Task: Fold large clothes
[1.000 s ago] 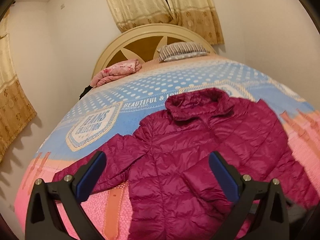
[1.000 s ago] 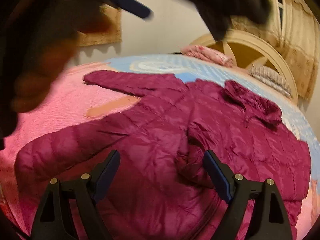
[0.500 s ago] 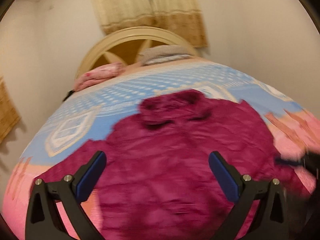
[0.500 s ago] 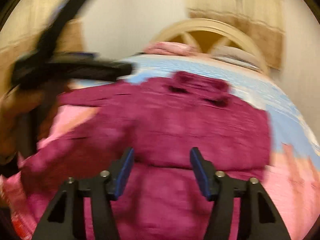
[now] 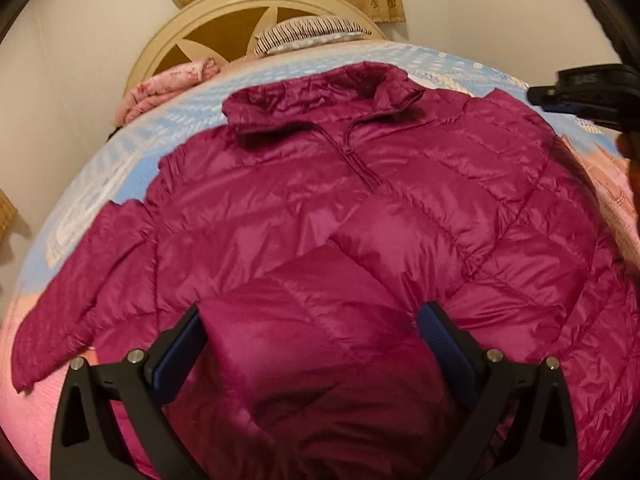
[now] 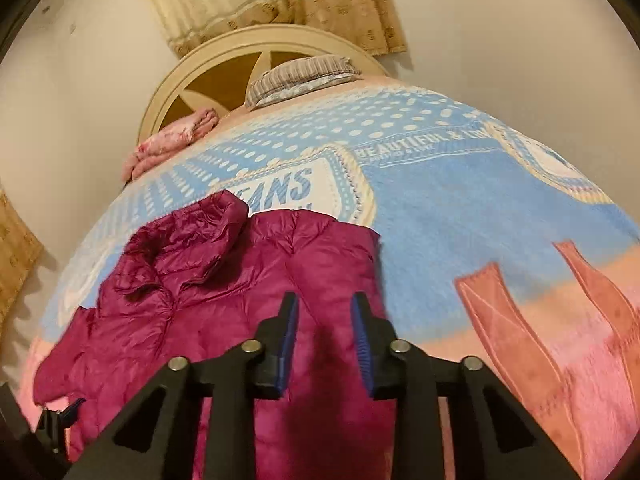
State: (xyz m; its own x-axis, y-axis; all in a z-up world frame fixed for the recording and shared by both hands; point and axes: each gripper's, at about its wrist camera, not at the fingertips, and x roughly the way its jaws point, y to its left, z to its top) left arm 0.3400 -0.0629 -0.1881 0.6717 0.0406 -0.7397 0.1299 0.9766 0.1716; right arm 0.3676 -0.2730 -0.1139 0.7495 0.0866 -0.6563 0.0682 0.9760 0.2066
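Left wrist view: the magenta puffer jacket (image 5: 320, 208) lies front-up on the bed blanket (image 5: 460, 68), collar toward the headboard (image 5: 248, 8). One sleeve is already folded across the chest; the other sleeve (image 5: 68, 292) runs out flat from the jacket's body, away from the headboard.

Left gripper (image 5: 310, 344): released, jaws wide. A second ago it looked at the whole jacket from higher up; now it is low over the hem end, the folded sleeve between its jaws, pads not pressing anything that I can see.

Right gripper (image 6: 325, 340): a second ago it stood wide open over the jacket's middle. Its jaws have just been closing and are now narrow. It has swung to the jacket's side edge, beside bare blanket. Jacket fabric shows in the narrow gap. The pads do not visibly pinch it, so I read it as not yet clenched on cloth. From the left wrist view, the right gripper shows at the jacket's far shoulder, held by a hand (image 5: 630, 160).

Striped pillow (image 6: 300, 76) and pink folded quilt (image 6: 172, 140) sit against the headboard, well apart from the jacket.

Judgement: one sleeve is done, and both tools are repositioning for the next fold. The right looks set to take the side edge. The outstretched sleeve remains to be brought in.
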